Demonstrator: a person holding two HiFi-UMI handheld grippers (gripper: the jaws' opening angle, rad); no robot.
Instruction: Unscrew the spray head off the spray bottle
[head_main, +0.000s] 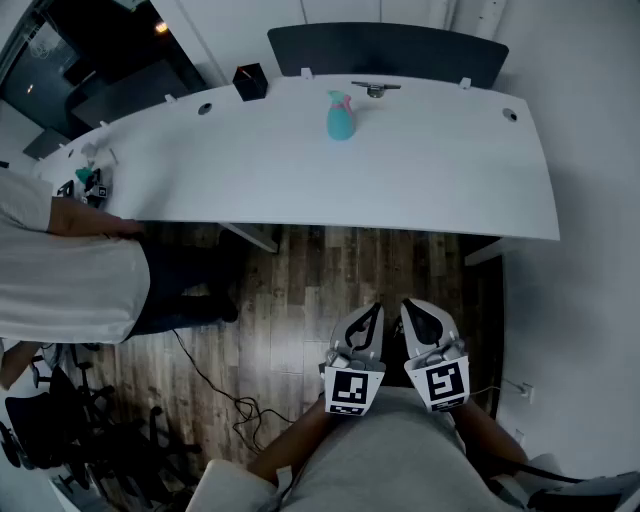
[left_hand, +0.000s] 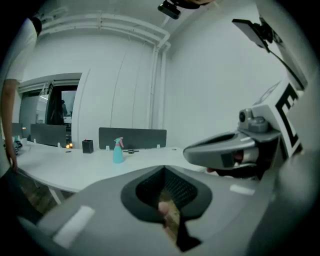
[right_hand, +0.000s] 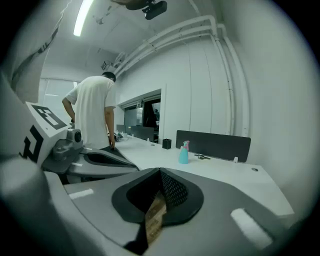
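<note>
Looking down from the head view, a long white desk (head_main: 200, 170) curves across the top of the frame, and the spray bottle (head_main: 340, 116) stands upright on it near its far edge, just in front of a dark partition screen (head_main: 385, 50). The bottle is teal with a pink spray head in place on top. A small black box (head_main: 250, 81) sits well to its left on the same desk. A person in a white shirt (head_main: 60, 275) stands at the desk's left end. Both tools are low in the frame over the wooden floor (head_main: 290, 290), close side by side and well apart from the bottle: the left gripper (head_main: 372, 312) and the right gripper (head_main: 412, 308), each clenched.

The left gripper view has its jaws pressed together with nothing between them. The bottle shows small and far off on the desk, right of the black box, and the right gripper fills the right side.

The right gripper view likewise has its jaws closed on nothing. The bottle stands distant on the desk before the screen, and the person leans at the desk on the left.
</note>
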